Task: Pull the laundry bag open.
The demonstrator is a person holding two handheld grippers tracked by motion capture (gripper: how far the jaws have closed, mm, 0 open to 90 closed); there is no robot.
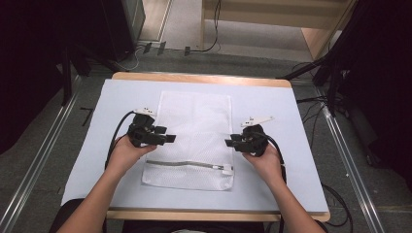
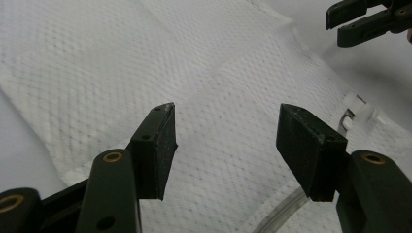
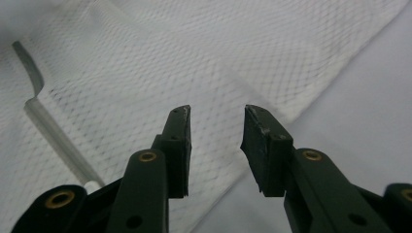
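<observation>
A white mesh bag point(image 1: 194, 131) lies flat on the pale table cover point(image 1: 116, 102), its zipper point(image 1: 187, 165) running across near the front edge. My left gripper point(image 1: 172, 139) hovers over the bag's left side, pointing right, jaws open with only mesh point(image 2: 145, 58) showing beneath them point(image 2: 226, 126). My right gripper point(image 1: 227, 142) sits at the bag's right edge, pointing left, jaws open over the bag's hem point(image 3: 216, 126). The zipper pull point(image 2: 357, 109) lies just beyond the left gripper's right jaw. In the left gripper view the right gripper point(image 2: 359, 22) appears at the top right.
The table's wooden rim point(image 1: 204, 77) shows at the back and front. Bare cover lies left and right of the bag. Cables point(image 1: 114, 141) trail from both grippers toward the person. Metal floor rails point(image 1: 43, 155) flank the table, and dark stands rise at both back corners.
</observation>
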